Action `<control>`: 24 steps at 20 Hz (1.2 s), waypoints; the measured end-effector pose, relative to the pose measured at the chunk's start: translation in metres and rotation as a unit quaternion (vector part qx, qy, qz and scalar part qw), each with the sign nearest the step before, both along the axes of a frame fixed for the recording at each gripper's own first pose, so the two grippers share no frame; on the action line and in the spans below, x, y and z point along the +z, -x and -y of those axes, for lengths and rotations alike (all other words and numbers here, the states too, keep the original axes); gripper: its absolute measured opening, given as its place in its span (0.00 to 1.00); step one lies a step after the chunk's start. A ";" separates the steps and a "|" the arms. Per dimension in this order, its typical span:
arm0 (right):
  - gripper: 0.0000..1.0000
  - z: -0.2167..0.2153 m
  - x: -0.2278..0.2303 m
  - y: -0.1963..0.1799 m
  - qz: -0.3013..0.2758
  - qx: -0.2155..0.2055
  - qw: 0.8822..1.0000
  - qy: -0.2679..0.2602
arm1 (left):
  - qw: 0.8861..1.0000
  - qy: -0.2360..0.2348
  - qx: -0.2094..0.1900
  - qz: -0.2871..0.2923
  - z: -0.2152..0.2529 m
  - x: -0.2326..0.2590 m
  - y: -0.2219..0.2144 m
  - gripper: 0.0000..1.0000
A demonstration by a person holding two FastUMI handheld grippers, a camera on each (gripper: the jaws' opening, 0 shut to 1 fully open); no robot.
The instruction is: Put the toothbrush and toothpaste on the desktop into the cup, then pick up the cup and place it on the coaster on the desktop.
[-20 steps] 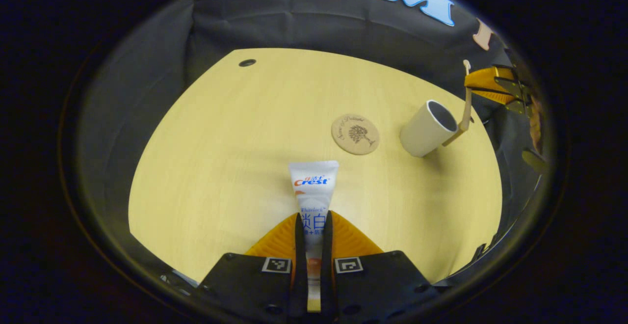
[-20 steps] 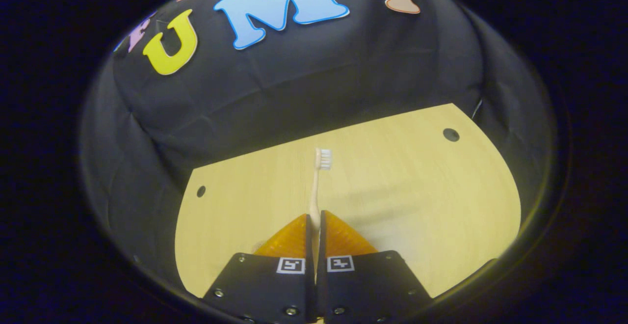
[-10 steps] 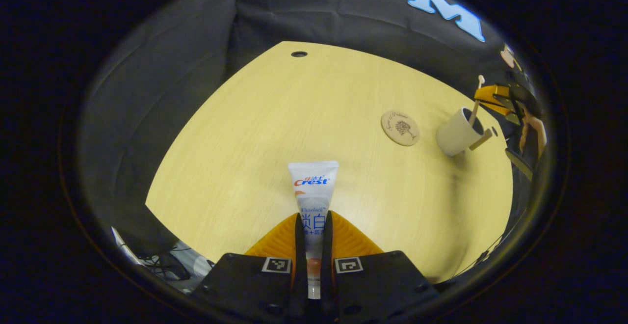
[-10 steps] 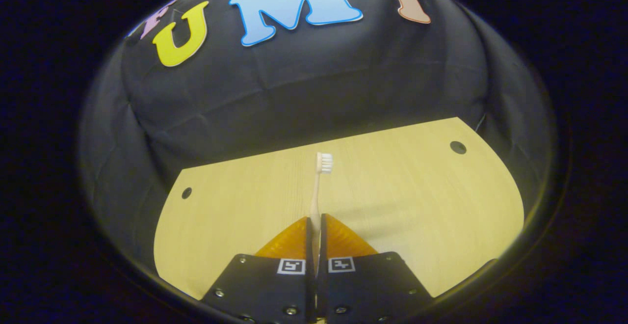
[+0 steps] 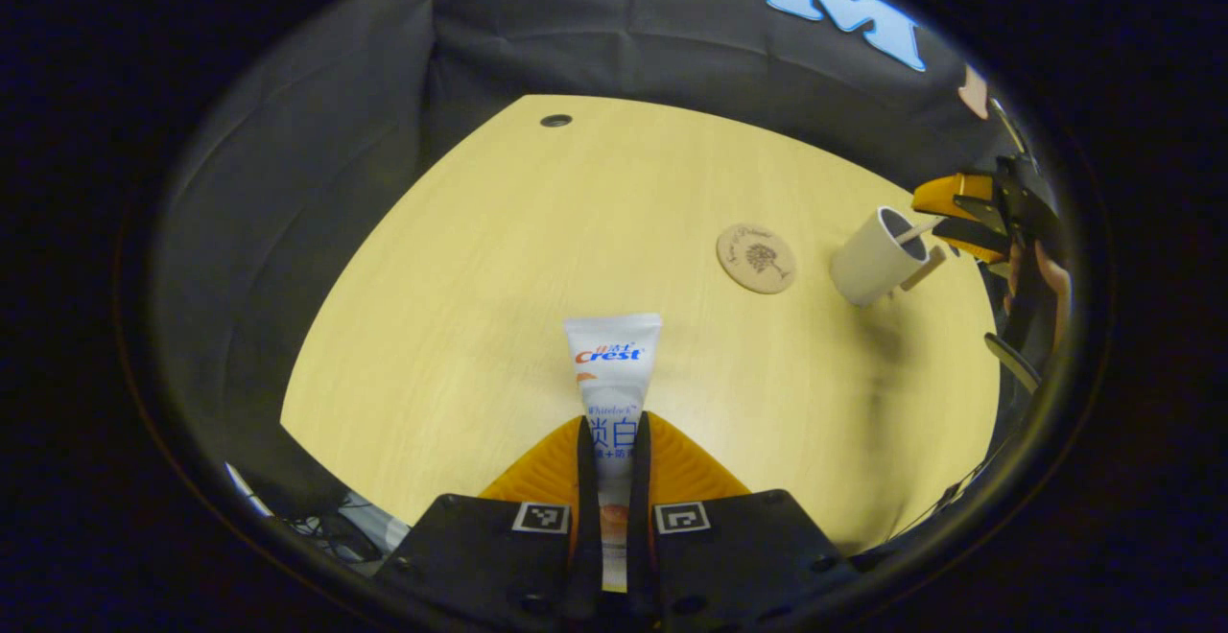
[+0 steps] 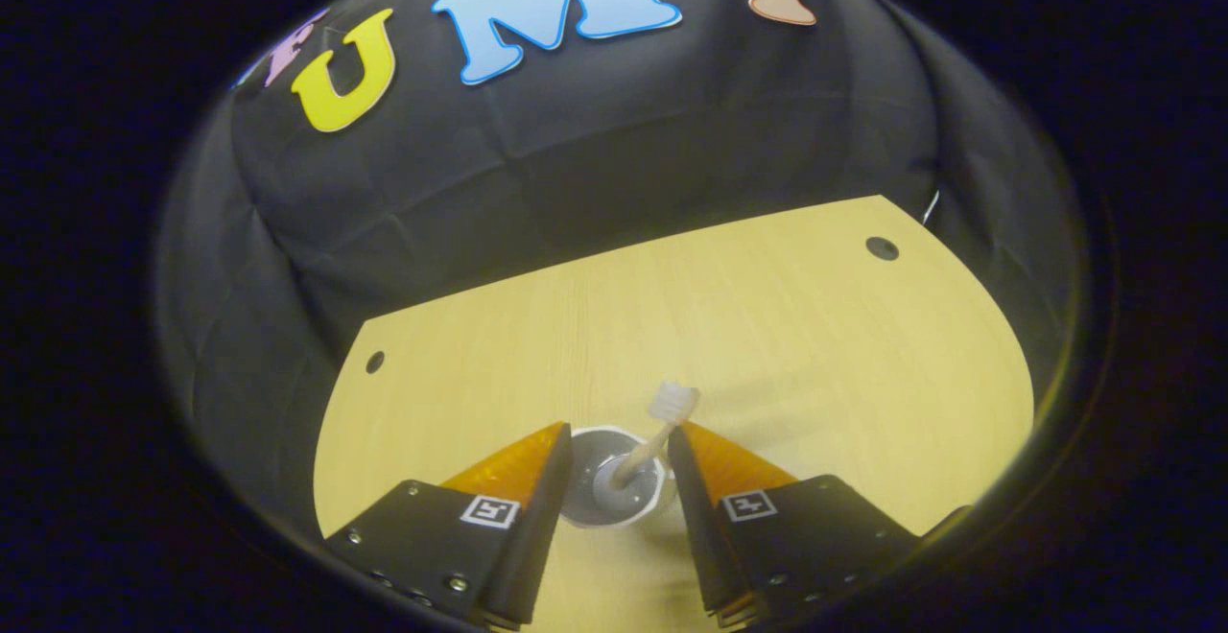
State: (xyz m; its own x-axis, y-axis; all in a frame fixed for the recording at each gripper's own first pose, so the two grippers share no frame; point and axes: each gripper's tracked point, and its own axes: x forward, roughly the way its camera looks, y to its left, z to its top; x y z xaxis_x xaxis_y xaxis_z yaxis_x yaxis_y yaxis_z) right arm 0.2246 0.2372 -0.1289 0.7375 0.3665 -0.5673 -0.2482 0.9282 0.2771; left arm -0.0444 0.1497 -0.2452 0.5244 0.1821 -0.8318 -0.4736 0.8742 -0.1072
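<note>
We see our left hand-held gripper (image 5: 610, 480) clamping the toothpaste tube (image 5: 612, 393) at bottom centre, while our right hand-held gripper (image 6: 617, 480) gapes empty over the cup (image 6: 614, 489) containing the toothbrush (image 6: 657, 427).

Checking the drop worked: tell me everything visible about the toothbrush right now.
The toothbrush is pale, with a slim handle and a whitish bristle head at the top. It stands tilted inside the cup, handle end at the cup's bottom, leaning on the rim with the head sticking out above it. The right gripper is open above the cup, its fingers on either side and not touching the brush. In the left gripper view it shows as a thin stick poking from the cup's mouth.
</note>
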 end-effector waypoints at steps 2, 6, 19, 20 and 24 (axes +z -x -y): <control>0.62 0.011 0.007 0.003 0.004 -0.007 1.000 -0.009 | 1.000 0.000 -0.016 0.007 0.008 0.003 -0.009 0.18; 0.62 0.040 0.022 0.007 0.015 -0.031 0.999 -0.020 | 0.999 -0.004 -0.043 0.022 0.017 0.008 -0.028 0.18; 0.62 0.200 0.005 0.045 -0.013 -0.160 0.987 -0.023 | 0.989 -0.013 -0.131 0.069 0.056 0.043 -0.132 0.17; 0.62 0.215 0.002 0.048 -0.018 -0.173 0.985 -0.022 | 0.987 -0.013 -0.139 0.076 0.063 0.046 -0.144 0.18; 0.62 0.266 -0.008 0.065 -0.032 -0.221 0.975 -0.024 | 0.979 -0.017 -0.176 0.098 0.085 0.064 -0.190 0.18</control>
State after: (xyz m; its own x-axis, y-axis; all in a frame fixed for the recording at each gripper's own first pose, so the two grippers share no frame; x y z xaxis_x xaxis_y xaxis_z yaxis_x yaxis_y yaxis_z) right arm 0.1596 -0.0288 -0.1372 0.7934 0.0490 -0.6067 0.1910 0.9263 0.3247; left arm 0.1459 0.0651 -0.1809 0.7080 -0.0133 -0.7061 -0.1152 0.9843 -0.1340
